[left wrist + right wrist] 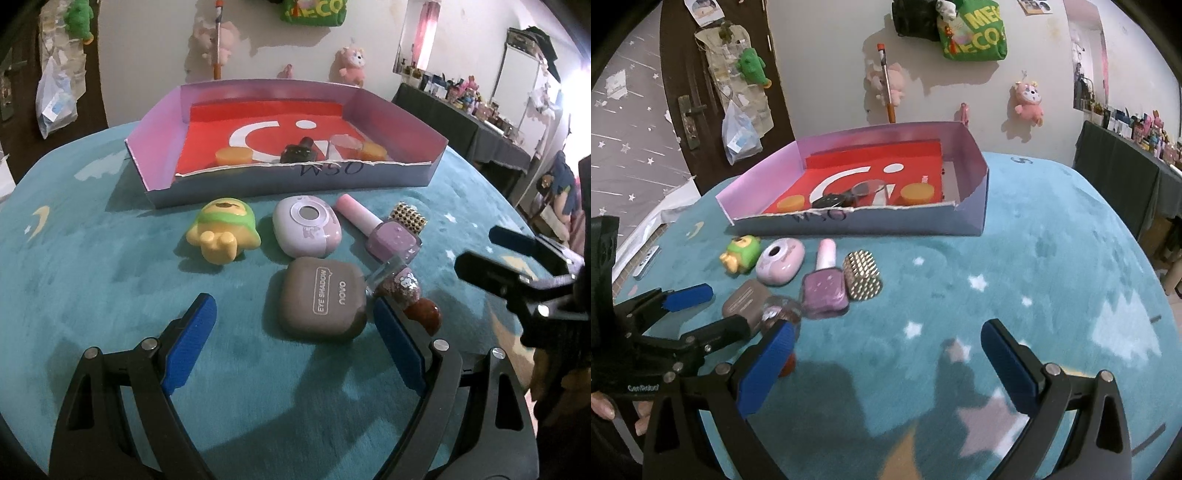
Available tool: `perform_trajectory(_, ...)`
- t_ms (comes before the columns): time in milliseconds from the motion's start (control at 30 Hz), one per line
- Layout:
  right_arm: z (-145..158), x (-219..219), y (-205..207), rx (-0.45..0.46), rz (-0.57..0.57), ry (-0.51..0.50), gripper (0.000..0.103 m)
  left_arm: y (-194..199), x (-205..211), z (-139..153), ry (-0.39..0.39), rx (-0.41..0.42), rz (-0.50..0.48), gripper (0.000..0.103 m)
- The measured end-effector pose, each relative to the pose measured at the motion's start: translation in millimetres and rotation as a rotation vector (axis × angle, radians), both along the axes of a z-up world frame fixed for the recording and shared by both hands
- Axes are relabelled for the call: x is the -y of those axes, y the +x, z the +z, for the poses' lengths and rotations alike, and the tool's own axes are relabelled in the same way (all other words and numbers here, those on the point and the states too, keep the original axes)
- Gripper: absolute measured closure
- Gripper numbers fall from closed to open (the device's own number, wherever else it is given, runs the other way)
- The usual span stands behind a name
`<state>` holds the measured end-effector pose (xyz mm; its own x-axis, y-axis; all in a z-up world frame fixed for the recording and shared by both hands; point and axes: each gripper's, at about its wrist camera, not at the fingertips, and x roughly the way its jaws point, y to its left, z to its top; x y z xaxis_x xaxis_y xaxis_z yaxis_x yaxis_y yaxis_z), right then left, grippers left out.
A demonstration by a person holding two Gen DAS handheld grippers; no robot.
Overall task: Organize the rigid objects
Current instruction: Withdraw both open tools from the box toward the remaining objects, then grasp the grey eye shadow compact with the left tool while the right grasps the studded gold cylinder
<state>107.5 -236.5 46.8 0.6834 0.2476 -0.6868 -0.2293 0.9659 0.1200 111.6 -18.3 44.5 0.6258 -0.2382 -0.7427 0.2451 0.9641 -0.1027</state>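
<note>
While both sets of jaws stand wide and empty, left gripper (pixel 293 325) hangs just before the brown eyeshadow case (pixel 322 297); right gripper (pixel 886 345) over bare teal cloth (pixel 1052 266). Loose cosmetics lie before the box (pixel 291 182), which holds an orange-lidded jar (pixel 233 156)

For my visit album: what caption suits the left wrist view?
Open left hand-held gripper near an eyeshadow case, with toys and polish bottles before a box.

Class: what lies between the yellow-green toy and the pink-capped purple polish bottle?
The oval pink compact lies between the toy and the bottle; both wrist views show it.
</note>
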Motion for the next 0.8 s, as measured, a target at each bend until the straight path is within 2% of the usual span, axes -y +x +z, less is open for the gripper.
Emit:
perform_trajectory(300, 1.9, -2.2, 31.5, -0.031, 0.005, -0.016, 0.003, 13.6, 7.9, -2.4, 0.062, -0.024, -0.050, 0.017)
perform_trajectory(367, 0.7, -3.1, 37.9, -0.040, 0.005, -0.022, 0.007, 14.1, 10.1, -2.9, 0.073, -0.019, -0.060, 0.020)
perform_trajectory(633, -4.9, -6.1, 57.0, -0.083, 0.028, -0.032, 0.016, 17.0, 11.3, -4.3, 0.048, -0.040, -0.102, 0.045)
perform_trajectory(733, -5.0, -5.5, 60.5, -0.088, 0.037, -0.031, 0.019, 16.5, 12.9, -3.2, 0.042, -0.042, -0.117, 0.052)
perform_trajectory(800, -5.1, -5.2, 61.6, -0.093, 0.046, -0.026, 0.019, 16.5, 13.4, -3.1, 0.042, -0.041, -0.119, 0.052)
